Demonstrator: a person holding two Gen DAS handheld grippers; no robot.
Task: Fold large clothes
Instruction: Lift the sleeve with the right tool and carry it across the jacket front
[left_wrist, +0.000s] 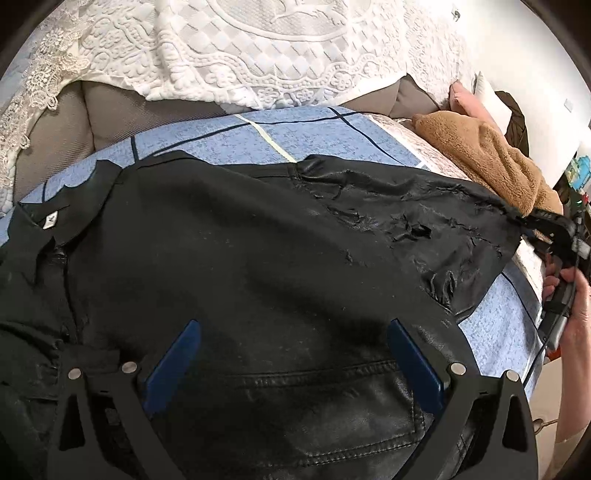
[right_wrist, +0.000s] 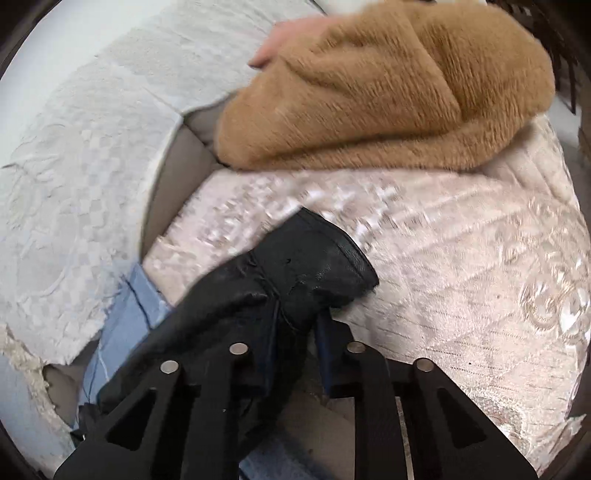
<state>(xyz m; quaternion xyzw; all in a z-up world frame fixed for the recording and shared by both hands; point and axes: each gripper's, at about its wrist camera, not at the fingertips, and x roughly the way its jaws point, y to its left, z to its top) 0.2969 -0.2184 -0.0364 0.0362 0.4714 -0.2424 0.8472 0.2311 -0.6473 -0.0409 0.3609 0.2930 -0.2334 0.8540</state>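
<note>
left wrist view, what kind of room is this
Probably a living room at home: a grey sofa draped with a white lace cover, a blue checked sheet under the black leather jacket, and a brown fleece garment beside it.

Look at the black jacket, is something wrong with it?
Yes. The black jacket has a sleeve whose leather surface looks cracked and peeling, with flaky torn patches, while the body looks smooth. The right gripper pinches that sleeve's cuff. The left gripper hangs open above the jacket.
</note>
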